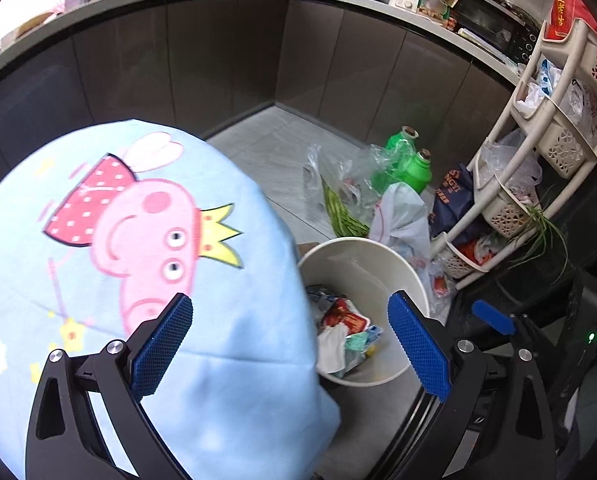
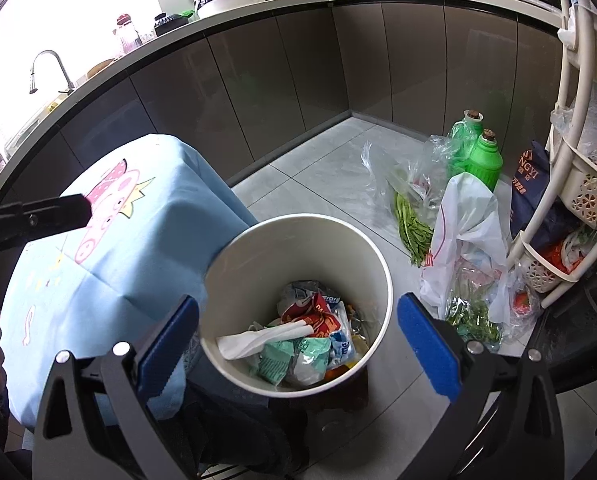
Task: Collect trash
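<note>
You are looking down into a kitchen corner: dark cabinet fronts (image 2: 282, 92) curve across the top of both views under a pale tabletop (image 2: 298, 0) crowded with appliances, and grey floor tiles (image 2: 330, 168) fill the middle. A blue cartoon-print cloth (image 1: 138, 240) drapes a raised surface at the left of both frames, its edge just beside the white bin (image 2: 234, 264) at lower centre. The trash (image 2: 306, 340), crumpled wrappers and a white tissue, lies at the bottom of that bin. To the right, plastic bags (image 2: 470, 232), green beans (image 2: 410, 228) and two green bottles (image 2: 484, 156) crowd the floor against a cream basket rack (image 2: 570, 184) at the right edge, so bare tile shows mainly toward the cabinet corner. Your left tool (image 1: 290, 352) is spread wide, nothing between its blue pads, one pad over the cloth and one over the bin. Your right tool (image 2: 298, 348) is likewise spread and empty, straddling the bin in view.
</note>
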